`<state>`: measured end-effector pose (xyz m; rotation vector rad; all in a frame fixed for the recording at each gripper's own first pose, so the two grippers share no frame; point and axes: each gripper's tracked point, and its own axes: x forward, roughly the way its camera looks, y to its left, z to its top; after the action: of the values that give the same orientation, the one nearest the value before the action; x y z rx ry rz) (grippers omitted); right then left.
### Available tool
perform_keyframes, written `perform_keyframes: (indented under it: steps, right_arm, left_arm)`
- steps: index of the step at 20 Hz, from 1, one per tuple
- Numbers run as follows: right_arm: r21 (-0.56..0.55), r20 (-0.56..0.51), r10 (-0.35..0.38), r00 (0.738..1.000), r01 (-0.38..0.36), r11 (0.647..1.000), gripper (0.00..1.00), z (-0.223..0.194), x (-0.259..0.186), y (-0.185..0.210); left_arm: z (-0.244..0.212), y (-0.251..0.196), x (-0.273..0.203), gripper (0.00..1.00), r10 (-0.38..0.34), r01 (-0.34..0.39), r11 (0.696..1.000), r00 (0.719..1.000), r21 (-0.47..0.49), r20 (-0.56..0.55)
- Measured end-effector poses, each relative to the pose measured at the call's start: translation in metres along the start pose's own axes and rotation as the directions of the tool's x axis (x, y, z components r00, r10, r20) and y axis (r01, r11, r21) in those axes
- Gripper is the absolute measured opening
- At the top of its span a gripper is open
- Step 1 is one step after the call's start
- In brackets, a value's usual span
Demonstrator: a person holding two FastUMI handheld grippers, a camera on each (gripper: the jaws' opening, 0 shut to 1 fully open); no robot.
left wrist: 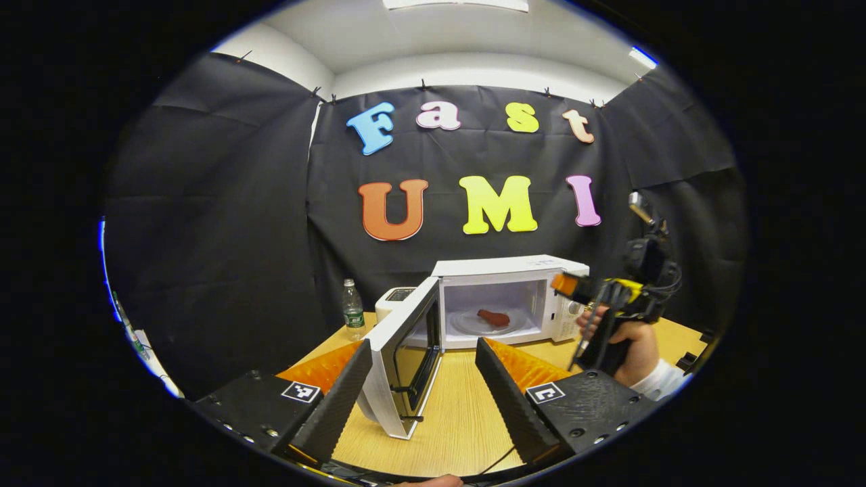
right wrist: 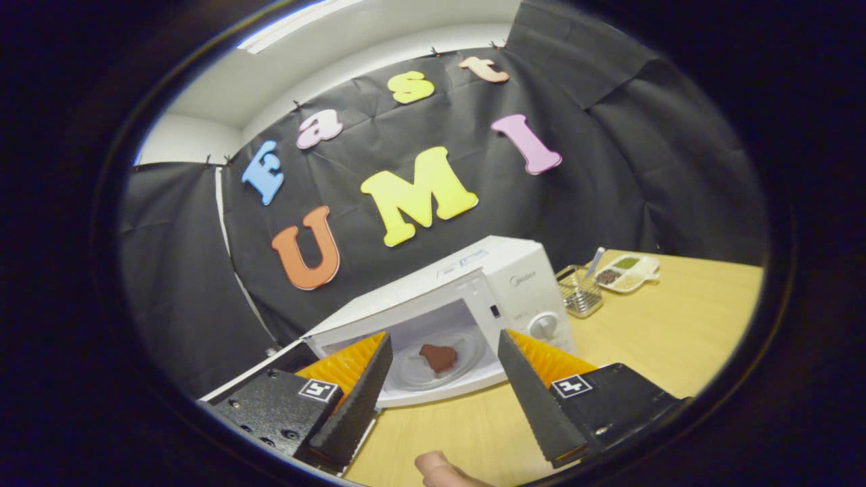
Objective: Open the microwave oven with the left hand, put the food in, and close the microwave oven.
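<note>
The food (left wrist: 493, 317), a reddish-brown piece, lies on the glass plate (left wrist: 473, 326) inside the microwave oven (left wrist: 514, 297), near the middle of the cavity; from my right gripper view I see it there too (right wrist: 438, 356), framed between my own two fingers. The oven stands toward the far edge of the wooden table (left wrist: 453, 419), against the black cloth wall, and its door (left wrist: 406, 355) hangs wide open, swung out toward me on its left side. My left gripper (left wrist: 423, 368) has its jaws spread apart, with the free edge of the open door standing between them and neither finger touching it. My right gripper (right wrist: 443, 368) is likewise spread wide and holds nothing, aimed at the oven's mouth; in the left gripper view it hangs in my hand (left wrist: 632, 348) just in front of the oven's control panel. To the left of the oven a water bottle (left wrist: 352, 310) stands upright. Behind its right side, near the table's far right corner, sit a small wire basket (right wrist: 580, 292) and a white divided dish (right wrist: 628, 271).
</note>
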<state>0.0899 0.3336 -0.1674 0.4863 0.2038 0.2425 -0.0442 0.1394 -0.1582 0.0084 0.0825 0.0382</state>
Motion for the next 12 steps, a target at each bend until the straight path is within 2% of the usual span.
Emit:
perform_keyframes:
  steps: [2, 4, 5, 6, 7, 9, 10, 12]
  right_arm:
    - [-0.031, 0.014, 0.036, 0.999, -0.035, 0.999, 1.0, 0.026, -0.035, -0.002]
    - [-0.073, 0.019, 0.041, 0.999, -0.04, 0.997, 0.99, 0.045, -0.066, -0.012]
    - [-0.107, 0.011, 0.013, 1.0, -0.012, 0.994, 0.99, 0.053, -0.081, -0.023]
    - [-0.144, 0.012, -0.014, 1.0, 0.016, 0.989, 1.0, 0.059, -0.093, -0.034]
    - [-0.174, 0.01, -0.038, 0.999, 0.039, 0.984, 1.0, 0.065, -0.105, -0.041]
    - [-0.215, -0.007, -0.042, 0.999, 0.039, 0.976, 0.99, 0.072, -0.126, -0.047]
    - [-0.226, -0.015, -0.034, 0.999, 0.03, 0.974, 1.0, 0.075, -0.135, -0.049]
    - [-0.233, -0.028, -0.009, 1.0, 0.002, 0.973, 1.0, 0.083, -0.155, -0.052]
  left_arm:
    - [-0.003, 0.009, -0.006, 0.96, 0.023, -0.023, 1.0, 1.0, -0.003, -0.002]
    - [0.0, 0.019, -0.011, 0.96, 0.05, -0.051, 0.999, 0.999, 0.007, 0.01]
    - [0.002, 0.025, -0.013, 0.83, 0.072, -0.072, 0.997, 0.997, 0.015, 0.016]
    - [0.005, 0.031, -0.015, 0.94, 0.085, -0.086, 0.996, 0.996, 0.026, 0.026]
    - [0.006, 0.034, -0.017, 0.76, 0.089, -0.09, 0.996, 0.996, 0.027, 0.028]
    - [0.009, 0.04, -0.02, 0.53, 0.091, -0.091, 0.996, 0.995, -0.003, 0.028]
    - [0.009, 0.043, -0.021, 0.63, 0.09, -0.089, 0.996, 0.996, -0.023, 0.027]
    - [0.015, 0.06, -0.023, 0.19, 0.125, -0.122, 0.991, 0.991, -0.052, 0.047]
